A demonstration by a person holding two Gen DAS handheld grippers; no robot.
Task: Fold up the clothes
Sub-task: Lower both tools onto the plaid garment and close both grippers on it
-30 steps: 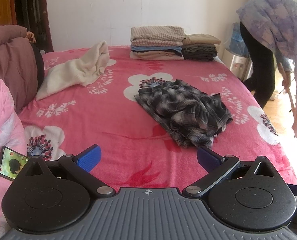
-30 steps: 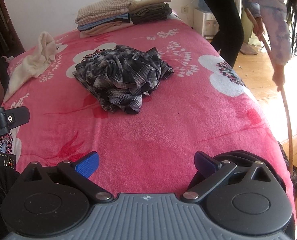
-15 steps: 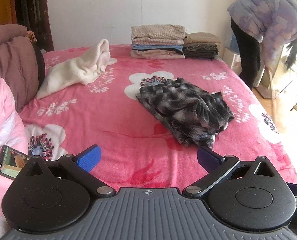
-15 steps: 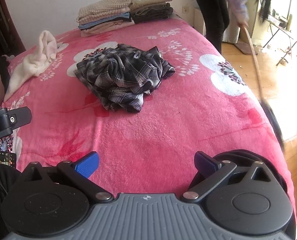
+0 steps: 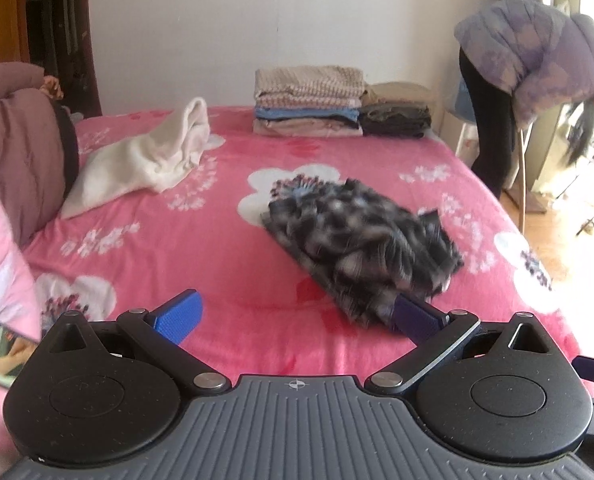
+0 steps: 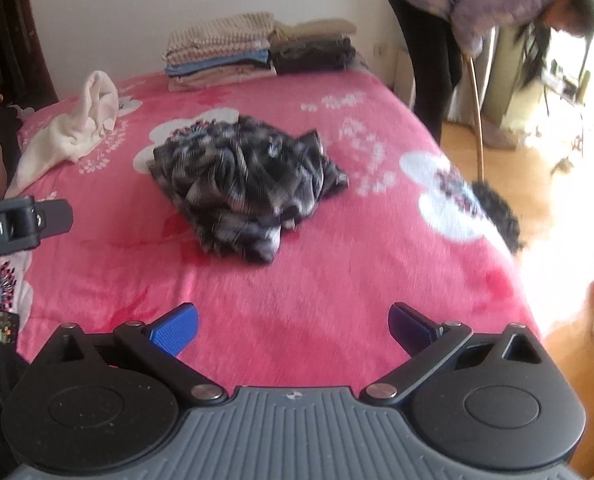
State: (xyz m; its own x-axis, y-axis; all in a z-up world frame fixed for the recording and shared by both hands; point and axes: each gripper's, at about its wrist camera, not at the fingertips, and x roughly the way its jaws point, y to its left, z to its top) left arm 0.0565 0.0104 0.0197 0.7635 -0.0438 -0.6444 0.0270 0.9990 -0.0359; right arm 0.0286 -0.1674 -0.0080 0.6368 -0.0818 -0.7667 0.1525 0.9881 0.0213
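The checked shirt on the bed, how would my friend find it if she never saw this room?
Look at the big pink flowered blanket covering the bed. Near its middle lies a crumpled heap, the dark checked shirt, partly over a white flower print. It is black, grey and white plaid, unlike the plain cream garment lying loose to its left and the neat folded stacks by the wall.

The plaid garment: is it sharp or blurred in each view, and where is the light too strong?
Left wrist view: plaid garment heavily smeared by motion blur; window side at right overexposed. Right wrist view: garment softer but folds readable; floor at right washed out by glare.
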